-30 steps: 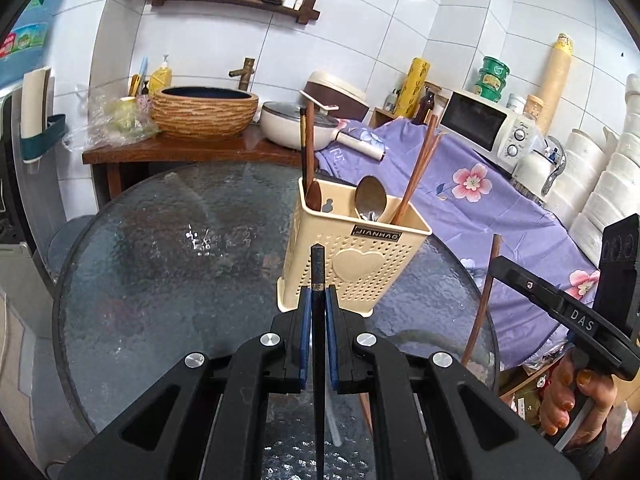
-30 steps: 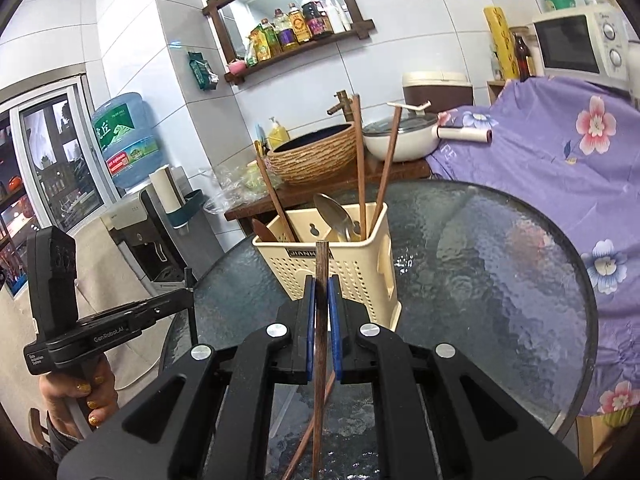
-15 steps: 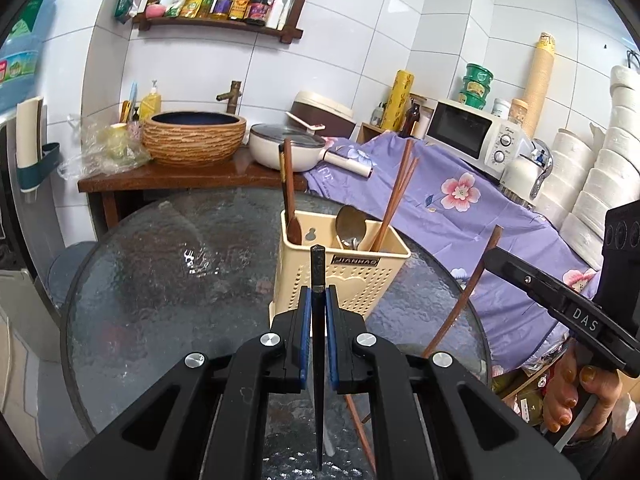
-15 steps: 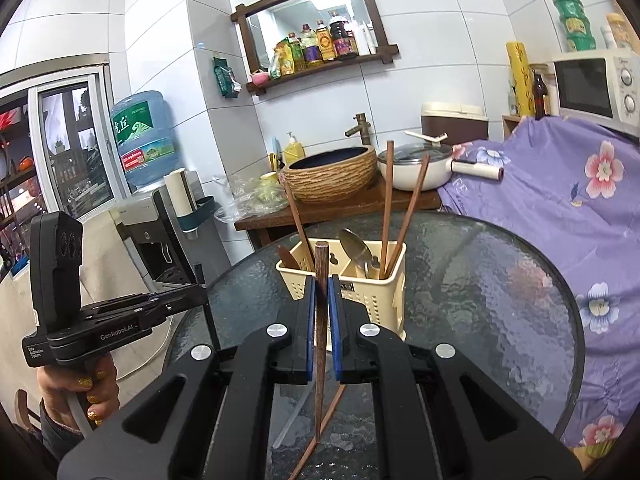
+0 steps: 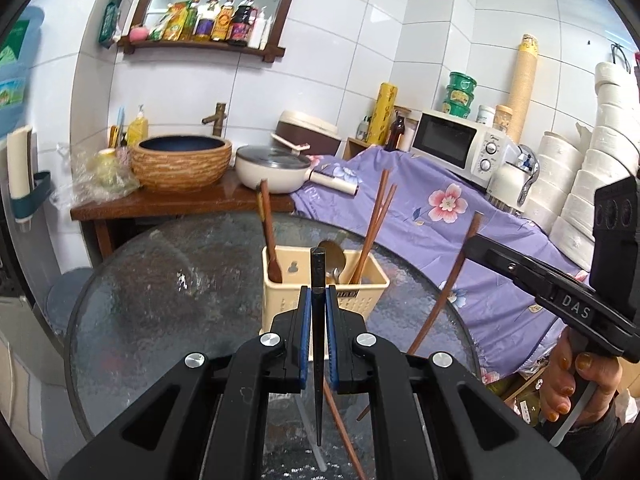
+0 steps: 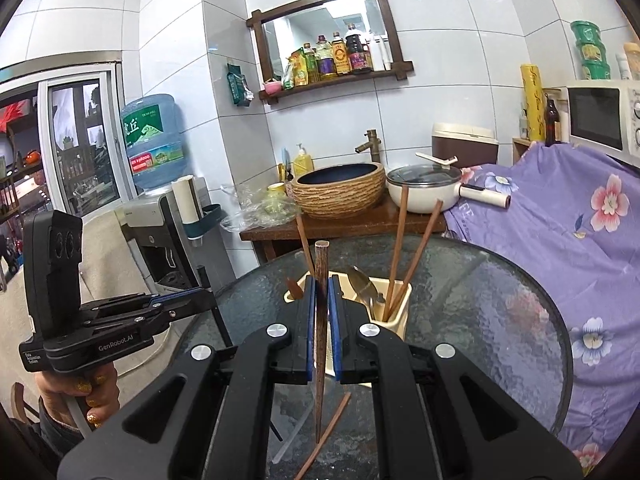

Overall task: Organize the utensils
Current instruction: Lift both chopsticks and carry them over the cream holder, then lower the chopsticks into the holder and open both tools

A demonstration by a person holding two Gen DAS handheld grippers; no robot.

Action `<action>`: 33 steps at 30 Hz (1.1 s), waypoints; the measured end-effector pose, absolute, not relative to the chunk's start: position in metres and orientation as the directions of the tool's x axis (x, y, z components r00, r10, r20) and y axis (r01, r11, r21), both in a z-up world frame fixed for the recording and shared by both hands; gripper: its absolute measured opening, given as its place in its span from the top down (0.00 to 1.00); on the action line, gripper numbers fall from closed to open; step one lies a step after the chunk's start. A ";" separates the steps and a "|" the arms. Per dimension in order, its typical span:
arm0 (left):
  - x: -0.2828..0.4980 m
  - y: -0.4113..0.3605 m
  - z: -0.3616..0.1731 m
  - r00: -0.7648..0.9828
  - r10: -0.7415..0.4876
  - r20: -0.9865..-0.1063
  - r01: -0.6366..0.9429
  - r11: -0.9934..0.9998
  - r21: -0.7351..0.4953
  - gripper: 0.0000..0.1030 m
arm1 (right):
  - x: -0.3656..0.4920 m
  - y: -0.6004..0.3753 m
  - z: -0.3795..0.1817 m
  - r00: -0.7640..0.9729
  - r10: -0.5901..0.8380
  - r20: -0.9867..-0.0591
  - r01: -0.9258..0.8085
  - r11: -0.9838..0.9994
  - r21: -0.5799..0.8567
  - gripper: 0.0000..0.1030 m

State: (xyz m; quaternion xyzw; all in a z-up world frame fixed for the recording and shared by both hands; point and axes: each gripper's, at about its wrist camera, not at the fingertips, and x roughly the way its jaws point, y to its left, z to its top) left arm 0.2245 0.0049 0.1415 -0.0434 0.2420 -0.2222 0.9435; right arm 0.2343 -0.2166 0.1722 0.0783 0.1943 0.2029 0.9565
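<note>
White-tiled kitchen corner, with a round glass bench point(image 5: 152, 300) in the middle and a purple flowered cloth point(image 5: 432, 216) draped over whatever sits at 3 o'clock of it. At 12 o'clock behind the bench there's a wooden shelf with a woven basin point(image 5: 182, 164) and a white pan point(image 5: 272, 168), and a microwave point(image 5: 456, 144) off toward 2 o'clock.

The cream caddy point(image 5: 360, 300) stands upright on the glass, right ahead of both your tongs. In the left wrist view it has a wooden spoon point(image 5: 268, 232) in the 9 o'clock side, a metal spoon point(image 5: 334, 258) in the middle and two brown chopsticks point(image 5: 374, 228) leaning out toward 1 o'clock.

Your left tongs point(image 5: 318, 316) are pinched tight on a black chopstick point(image 5: 318, 280), held roughly upright, top end poking above the pads and the thin end hanging down over the glass. Your right tongs point(image 6: 321, 320) are clamped the same way on a brown chopstick point(image 6: 321, 276), also near vertical, its tip clear above the bench.

Another brown stick point(image 6: 328, 432) lies flat on the glass under the tongs, slanting toward 7 o'clock in the right wrist view. Can't tell if it touches the caddy.
</note>
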 end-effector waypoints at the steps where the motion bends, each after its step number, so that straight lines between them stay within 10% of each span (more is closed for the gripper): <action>1: 0.225 0.004 0.147 0.785 -0.446 -0.429 0.405 0.895 -0.189 0.93 | 0.237 -0.217 0.179 0.842 0.424 -0.334 -0.363 0.903 0.229 0.93; 17: 0.275 -0.011 0.274 0.898 -0.367 -0.241 0.331 0.927 -0.178 0.93 | 0.288 -0.224 0.290 0.924 0.331 -0.193 -0.299 0.938 0.177 0.93; 33: 0.339 -0.024 0.185 0.867 -0.308 -0.391 0.240 0.947 -0.213 0.93 | 0.343 -0.217 0.203 0.910 0.262 -0.321 -0.215 0.961 0.176 0.93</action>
